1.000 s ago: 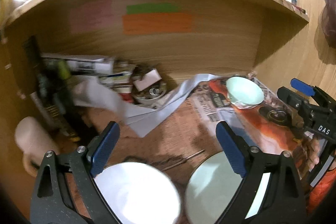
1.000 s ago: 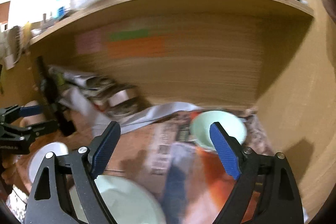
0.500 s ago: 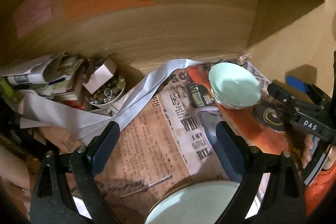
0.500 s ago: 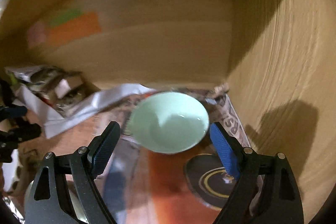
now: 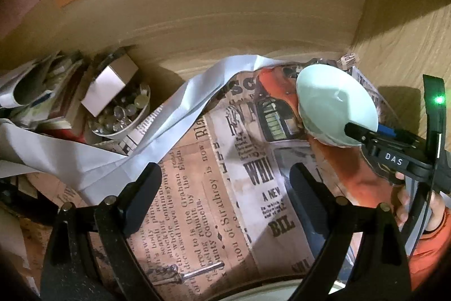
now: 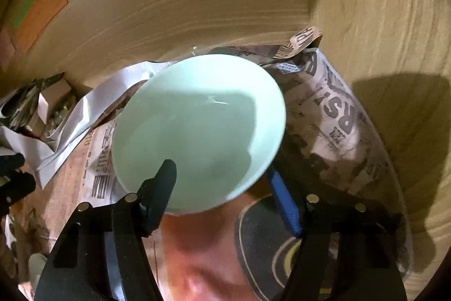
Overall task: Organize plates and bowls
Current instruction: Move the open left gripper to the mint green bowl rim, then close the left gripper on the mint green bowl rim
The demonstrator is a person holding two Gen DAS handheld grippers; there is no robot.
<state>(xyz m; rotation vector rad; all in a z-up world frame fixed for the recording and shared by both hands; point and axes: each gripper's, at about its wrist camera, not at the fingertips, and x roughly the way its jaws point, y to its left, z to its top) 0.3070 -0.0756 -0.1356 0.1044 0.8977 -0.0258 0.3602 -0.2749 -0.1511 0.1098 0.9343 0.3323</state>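
A pale green bowl [image 6: 197, 129] sits on newspaper at the back right of the wooden shelf; it also shows in the left wrist view [image 5: 332, 106]. My right gripper [image 6: 225, 177] is open, its left finger inside the bowl and its right finger outside, straddling the near rim. In the left wrist view that gripper [image 5: 366, 131] reaches the bowl's near edge. My left gripper [image 5: 225, 193] is open and empty above the newspaper [image 5: 197, 202]. The rim of a pale plate [image 5: 267, 291] shows at the bottom edge.
A small bowl of glass beads with a cardboard box [image 5: 118, 109] stands at the back left among papers. A white paper strip [image 5: 169, 120] lies across the shelf. The shelf's back wall [image 5: 225, 19] and right wall [image 6: 380, 47] are close.
Both grippers moved forward into the shelf. The right gripper closed in on the green bowl and now straddles its rim. The plates slid out of the left view.
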